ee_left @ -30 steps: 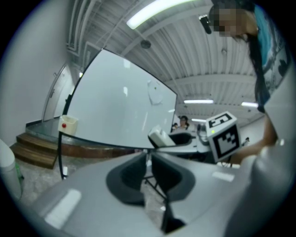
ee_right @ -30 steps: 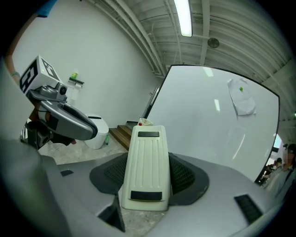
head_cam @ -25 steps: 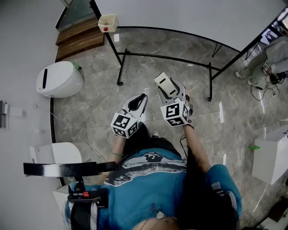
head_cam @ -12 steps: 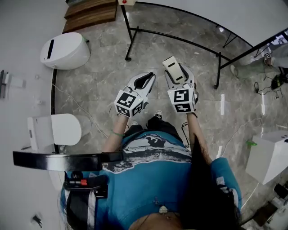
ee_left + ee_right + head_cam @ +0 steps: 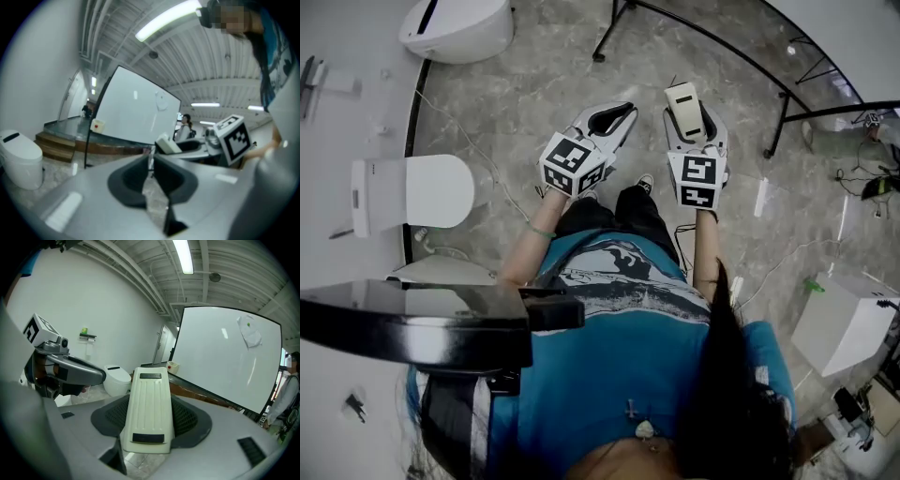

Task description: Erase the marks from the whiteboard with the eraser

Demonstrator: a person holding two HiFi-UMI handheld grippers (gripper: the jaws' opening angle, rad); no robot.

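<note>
**Head view.** We look steeply down on a person in a teal shirt (image 5: 619, 366) standing on a grey marbled floor (image 5: 516, 103). Both grippers are held out in front, side by side and close together. The left gripper (image 5: 622, 112) points forward and to the right, its marker cube (image 5: 572, 164) nearest the body. The right gripper (image 5: 687, 120) points straight ahead, and the cream eraser (image 5: 682, 96) projects past its tips. The black tube feet of the whiteboard stand (image 5: 712, 36) cross the floor beyond the grippers. Two white toilets stand to the left, one near (image 5: 417, 192) and one further off (image 5: 455, 23). A white box (image 5: 844, 323) sits at the right.

**Left gripper view.** The two dark pads (image 5: 126, 180) meet at their tips with only a thin slit between them, and nothing is held there. Ahead stands the whiteboard (image 5: 133, 112), tilted in this view, with a faint drawn outline (image 5: 161, 101) near its upper right corner. A small cream box with a red button (image 5: 97, 125) hangs at the board's lower left. Wooden steps (image 5: 56, 140) lie behind it, and a second person (image 5: 186, 124) stands in the background.

**Right gripper view.** The jaws are closed on the eraser, which lies lengthwise between the meshed pads with its ribbed back uppermost. The whiteboard fills the right half, well apart from the eraser, and the faint outline sits high on its right side. The left gripper appears at the left edge.
</note>
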